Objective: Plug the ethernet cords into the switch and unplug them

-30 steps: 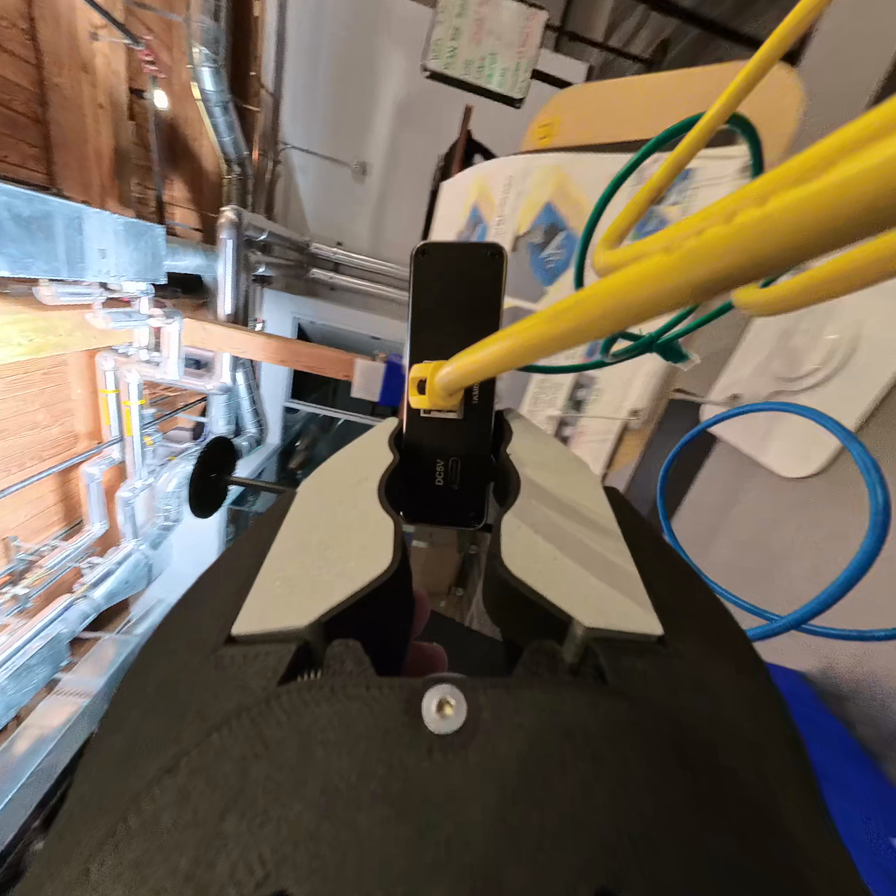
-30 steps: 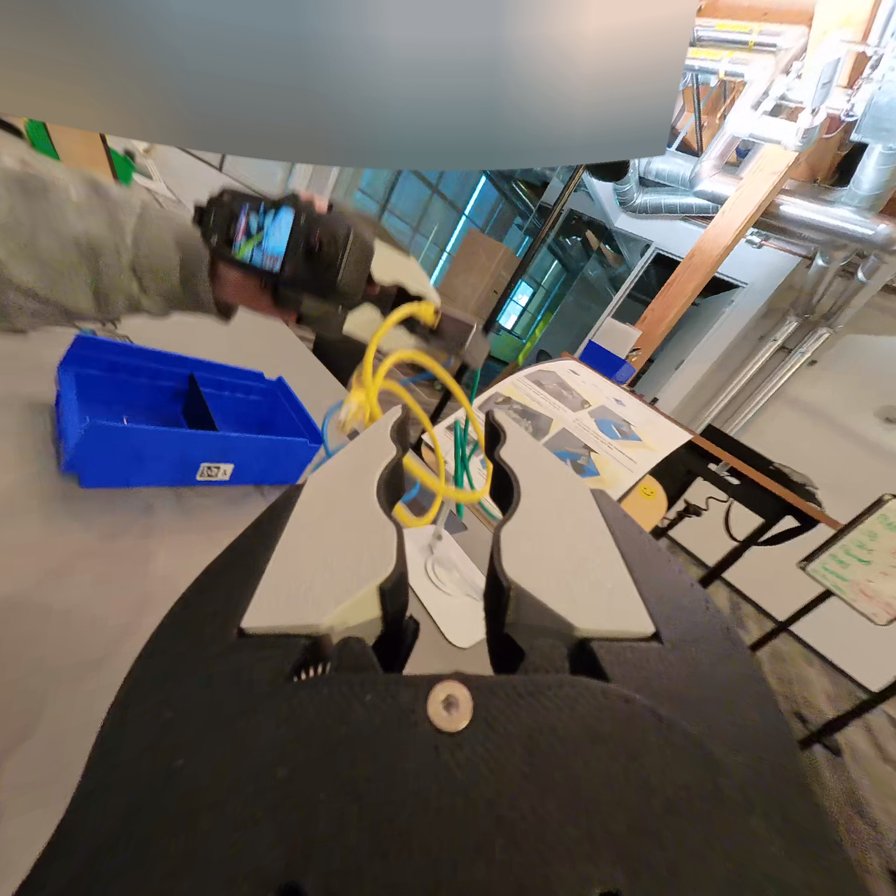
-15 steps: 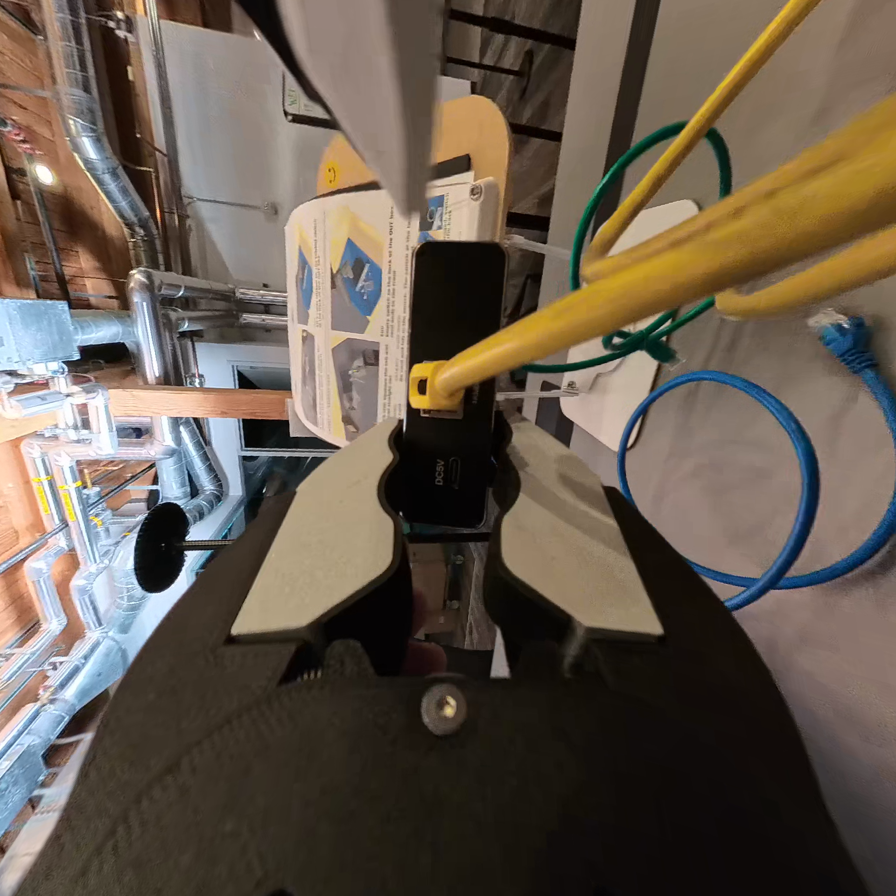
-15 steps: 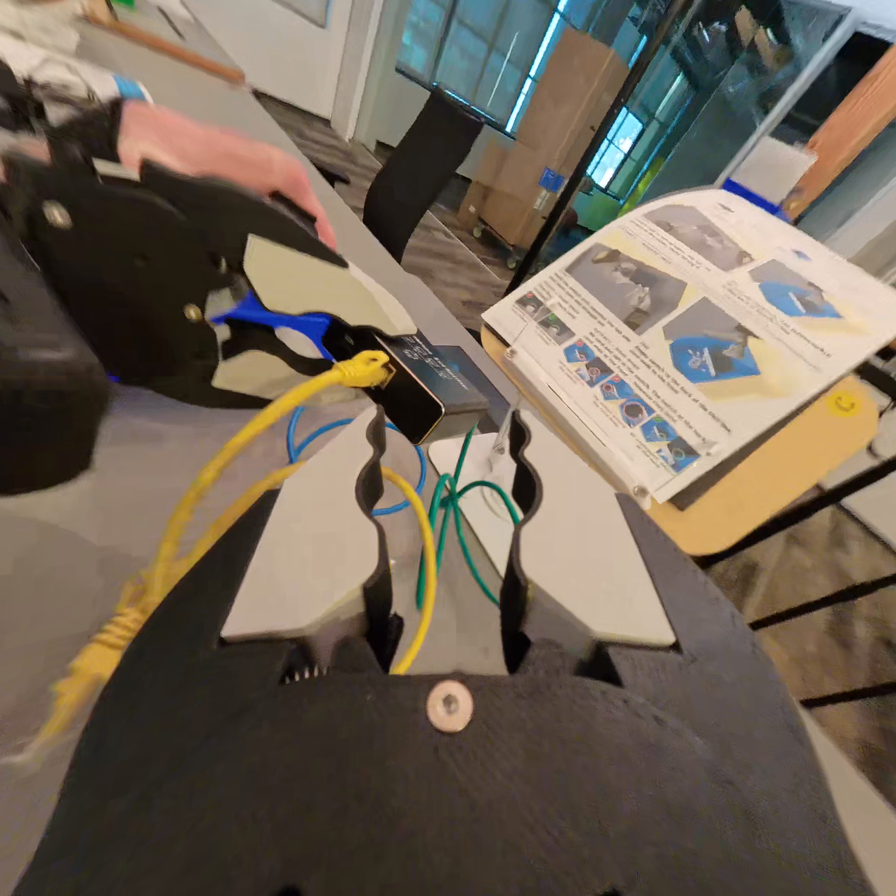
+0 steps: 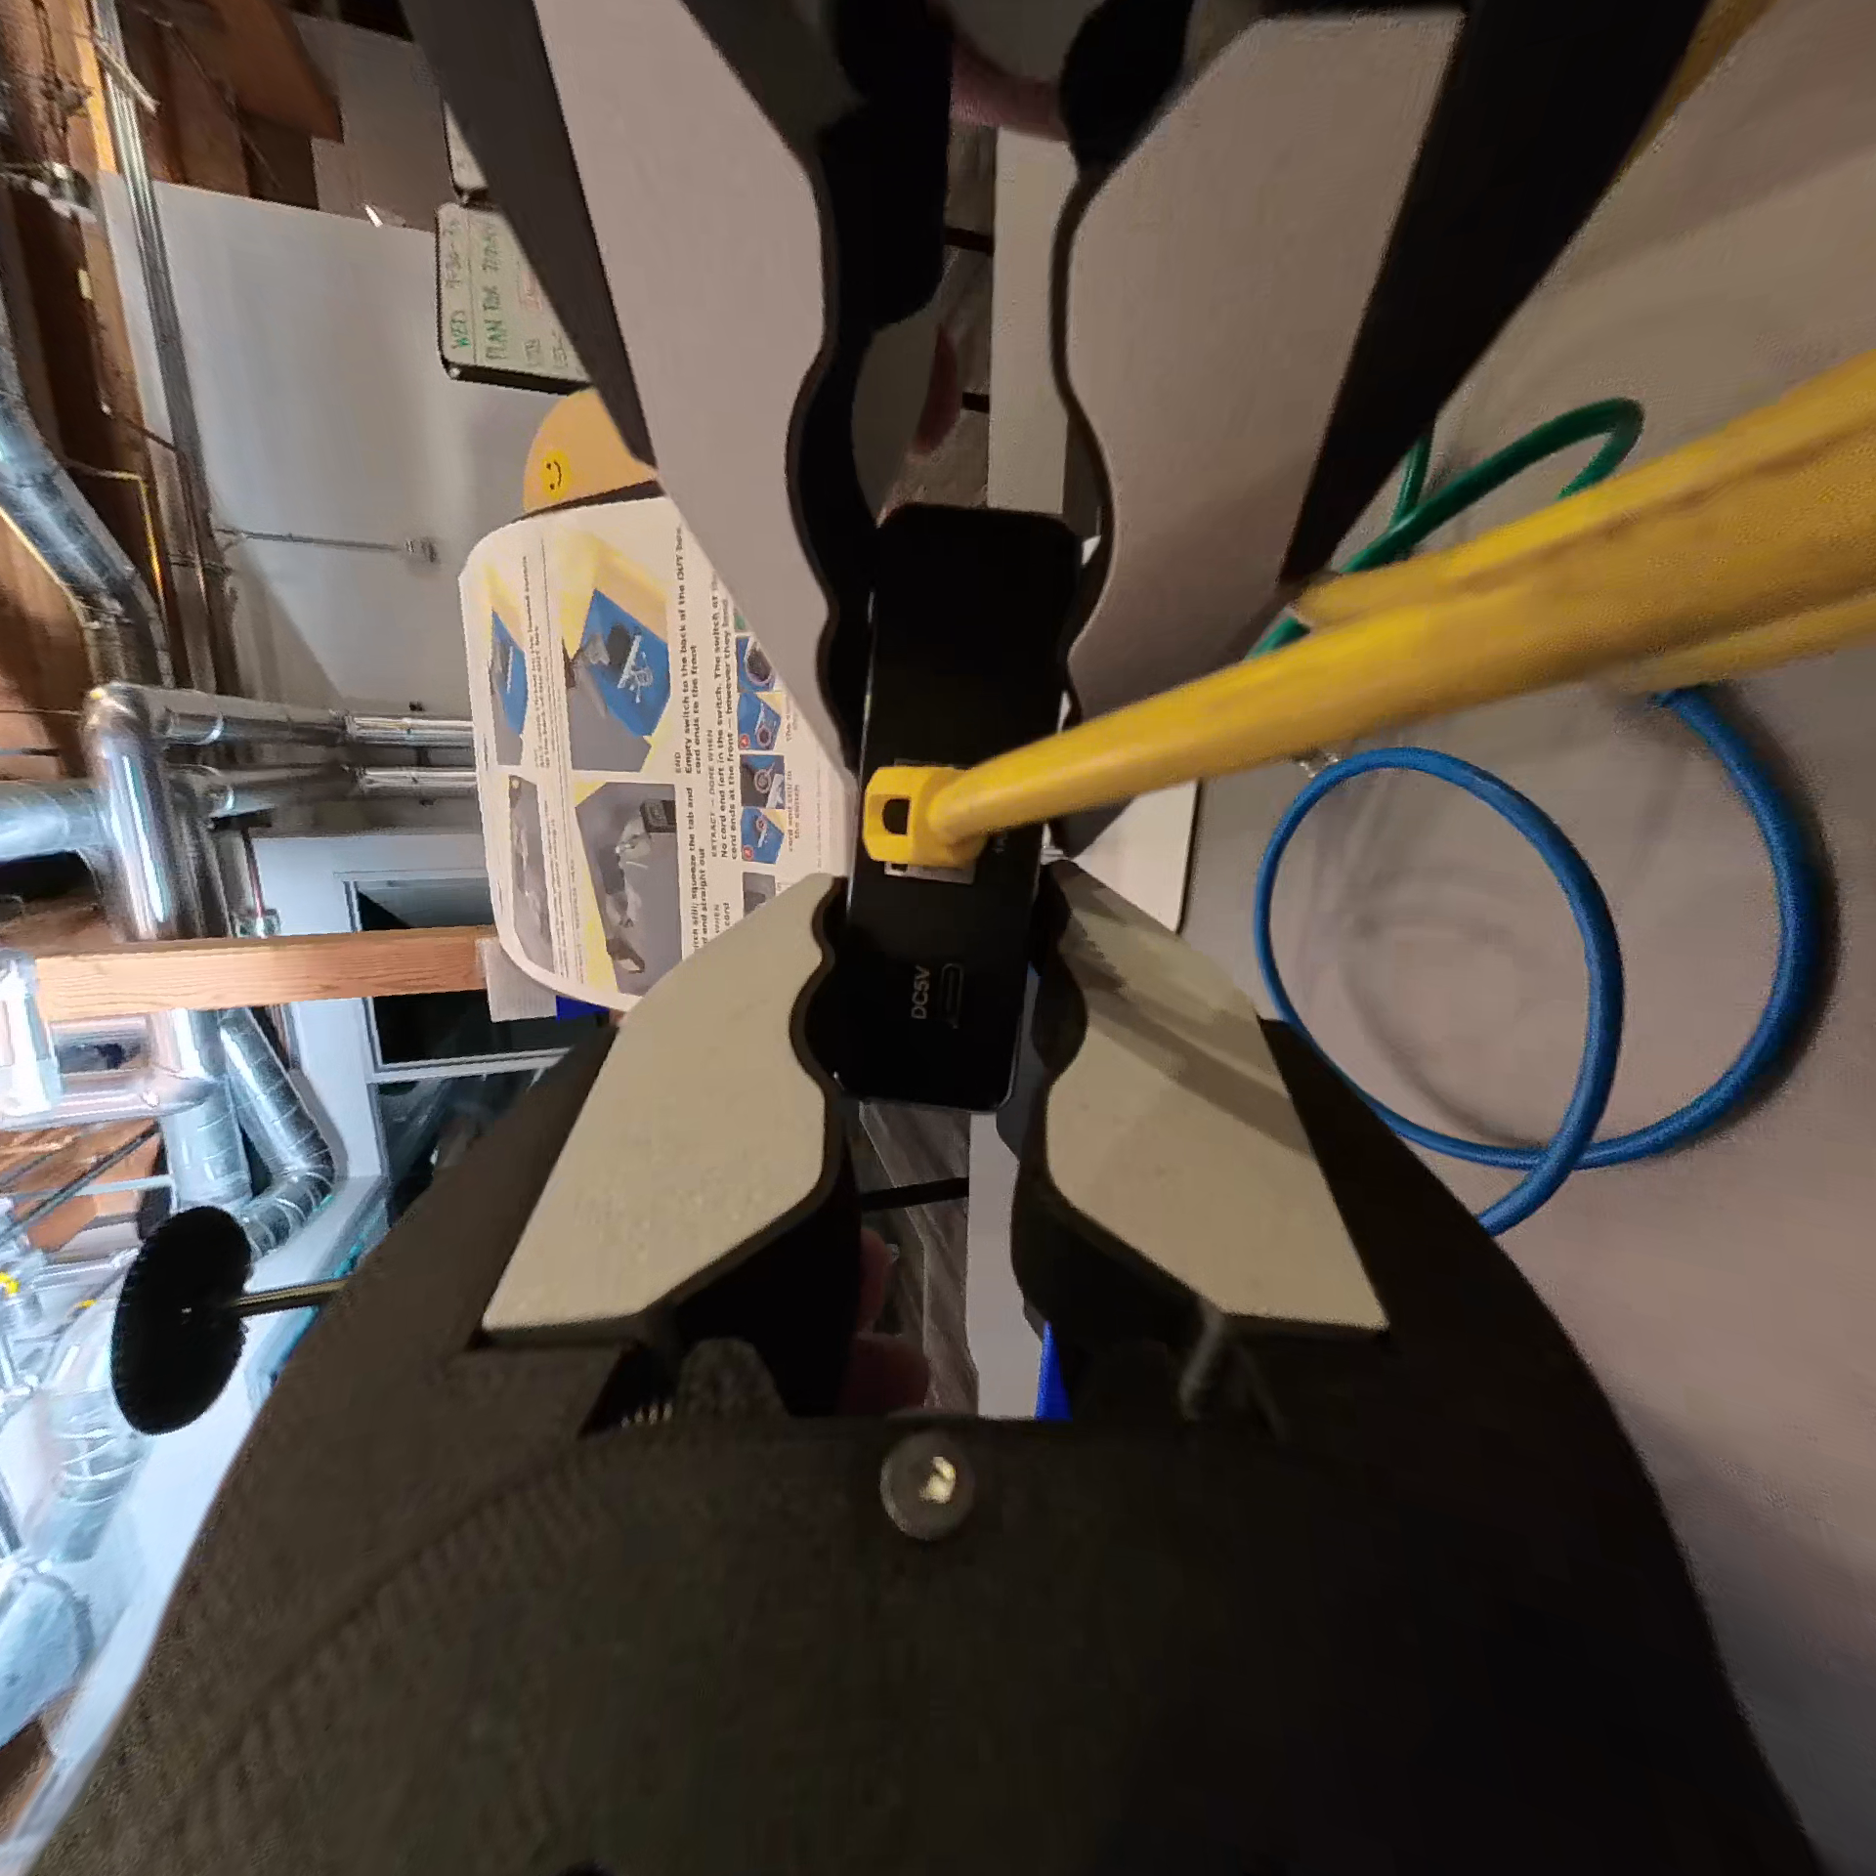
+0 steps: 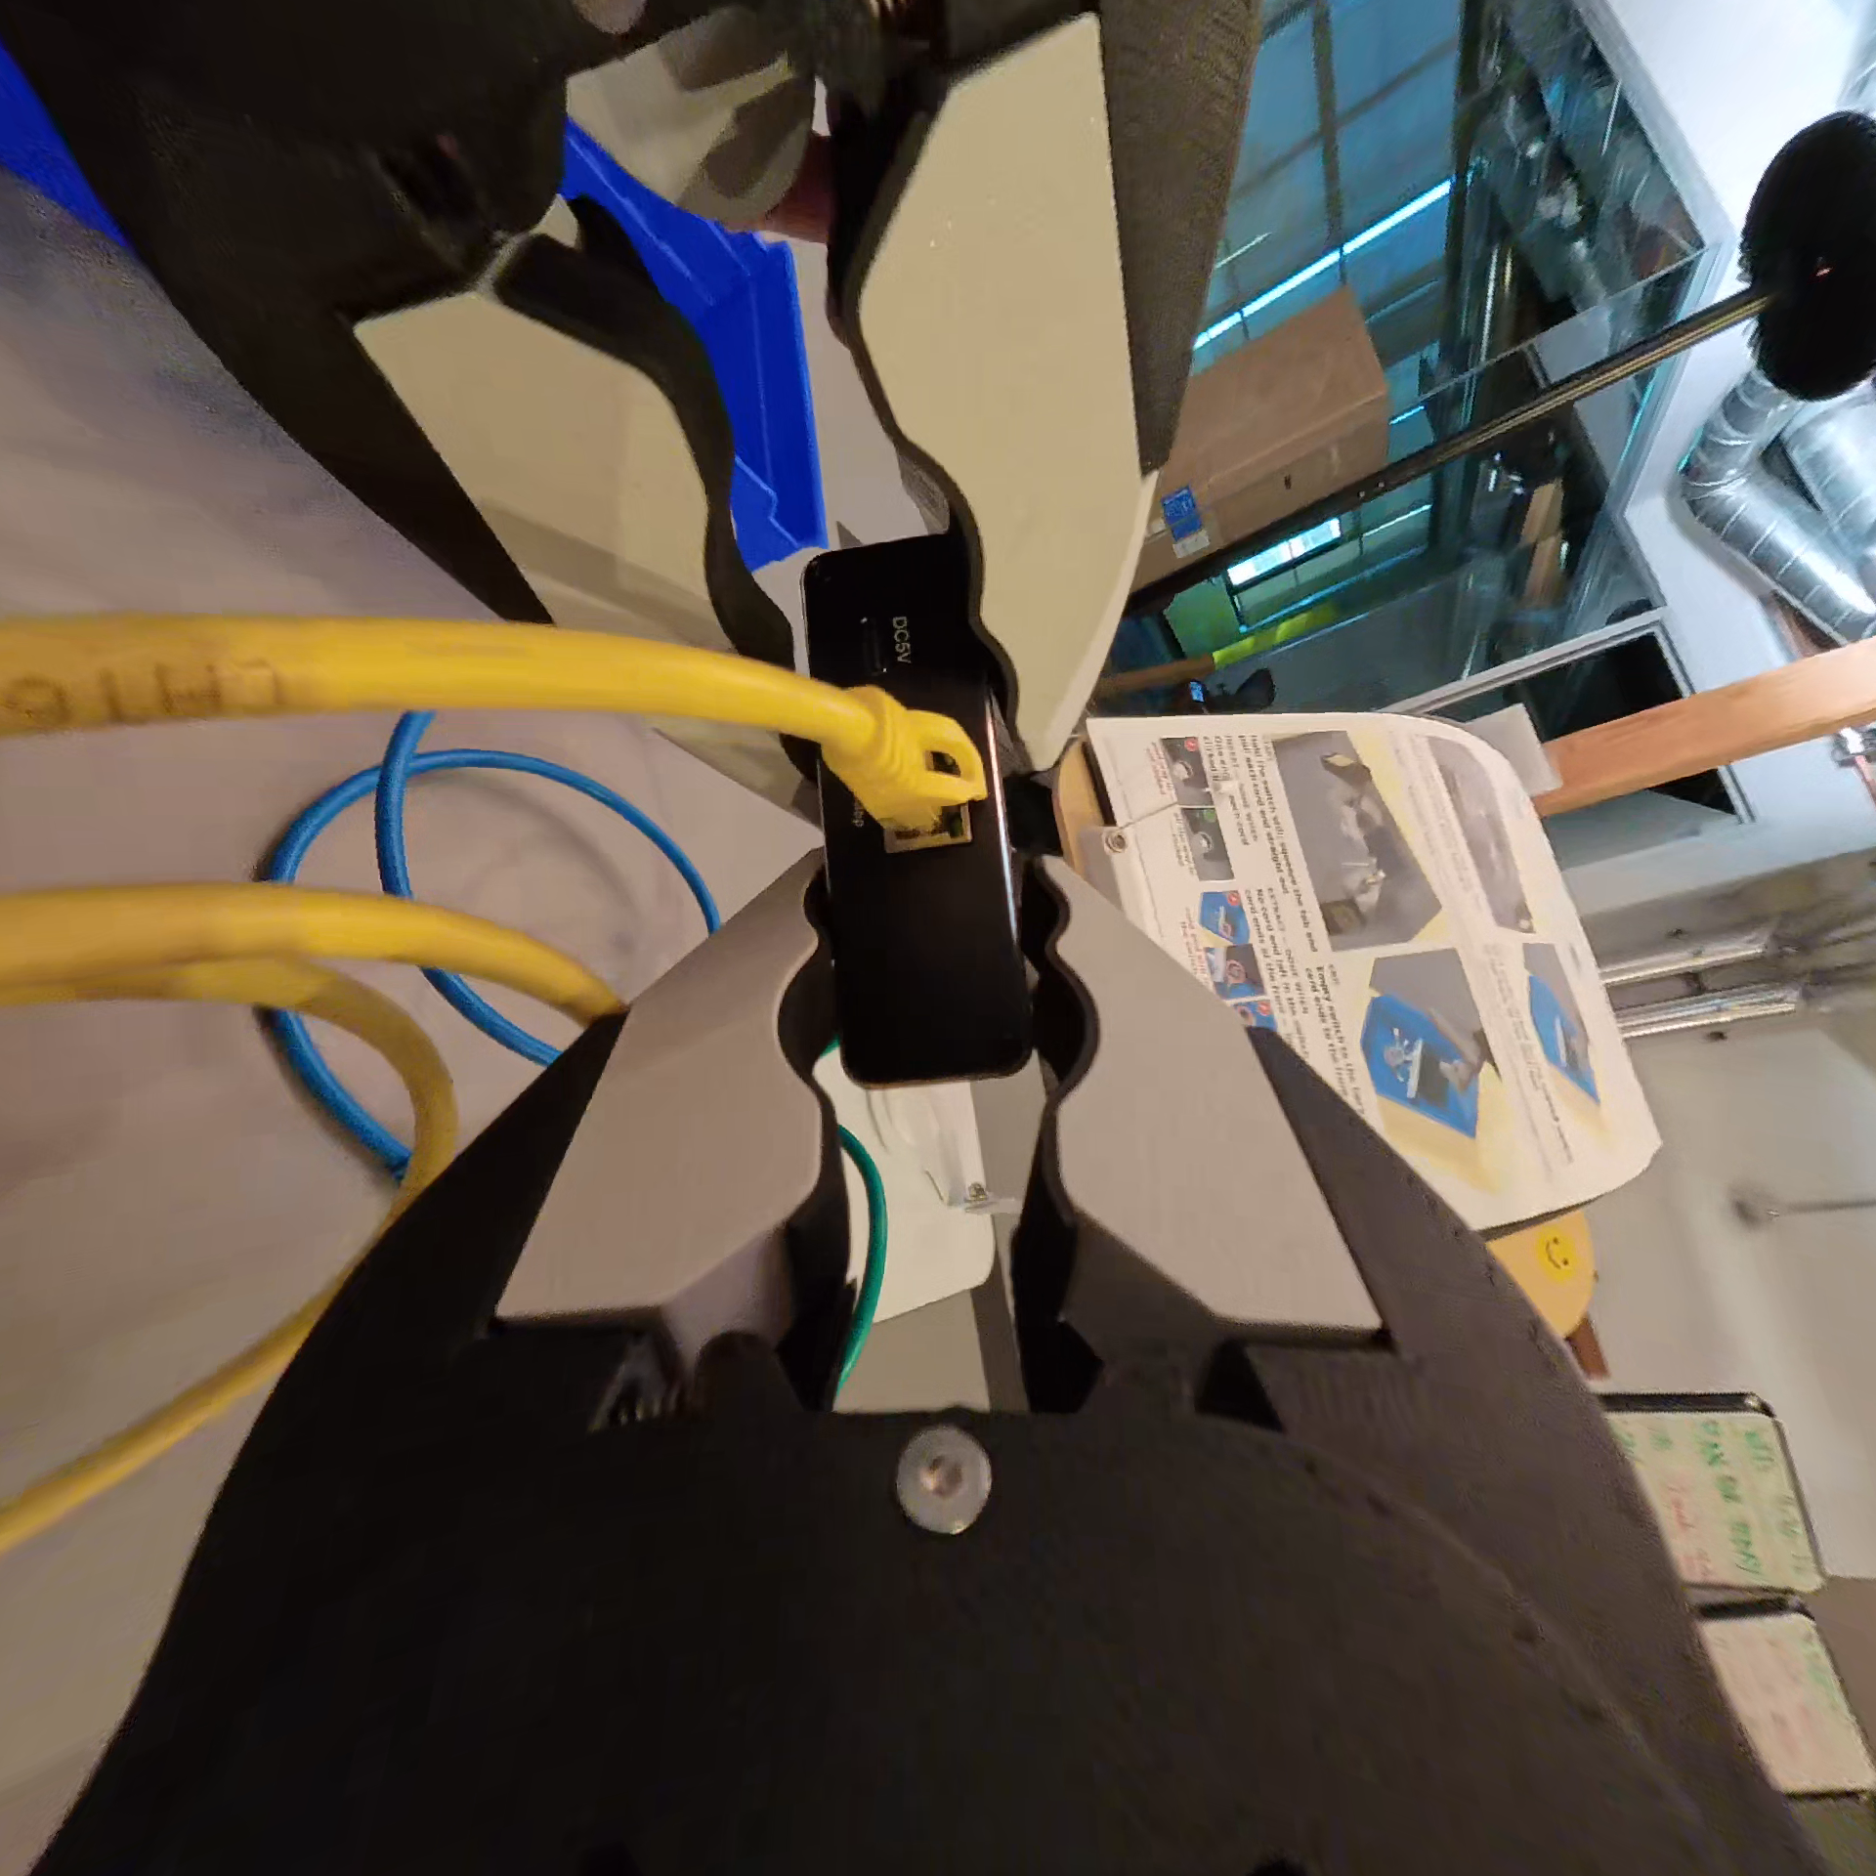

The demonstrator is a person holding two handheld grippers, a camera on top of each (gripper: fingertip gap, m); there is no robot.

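The black switch (image 5: 954, 690) is held in the air between both grippers. My left gripper (image 5: 939, 914) is shut on the switch's end with the small power socket. My right gripper (image 6: 929, 893) is shut on the opposite end of the switch (image 6: 924, 964). Its fingers (image 5: 711, 406) reach in from the top of the left wrist view. The left gripper's fingers (image 6: 995, 406) reach in from the top of the right wrist view. A yellow ethernet plug (image 5: 909, 817) sits in the switch's port, also seen in the right wrist view (image 6: 903, 772). Its yellow cord (image 6: 406, 660) trails off to the side.
A blue cord (image 5: 1584, 975) and a green cord (image 5: 1502, 457) lie coiled on the grey table (image 5: 1624, 1421). A blue bin (image 6: 751, 335) stands behind the left gripper. A printed instruction sheet (image 6: 1421, 964) on a stand sits beyond the switch.
My right gripper opened, moved in from a distance and closed on the free end of the switch. My left gripper kept its hold on the switch with the yellow plug in it.
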